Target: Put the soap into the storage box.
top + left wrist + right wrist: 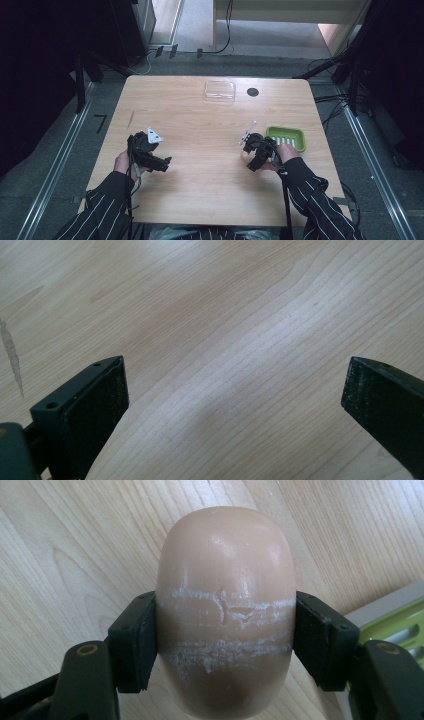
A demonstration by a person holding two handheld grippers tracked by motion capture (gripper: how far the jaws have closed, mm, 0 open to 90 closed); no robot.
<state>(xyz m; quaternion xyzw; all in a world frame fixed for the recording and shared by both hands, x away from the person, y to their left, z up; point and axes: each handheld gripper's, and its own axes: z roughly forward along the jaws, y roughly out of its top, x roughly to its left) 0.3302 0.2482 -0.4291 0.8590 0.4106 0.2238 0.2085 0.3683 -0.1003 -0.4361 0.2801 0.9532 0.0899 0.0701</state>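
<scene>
Beige soap bar [225, 615] crosswise between right gripper [225, 640] jaws, clenched on its sides.

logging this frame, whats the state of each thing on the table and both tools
soap bar: clamped between the right tool's jaws, scuffed with white scrape lines
right tool: shut on the soap bar, beside the green dish
left tool: open, nothing between its jaws, over bare table
green soap dish: upright, nothing in it
clear lid: lying at the table's far edge, apart from the dish
</scene>
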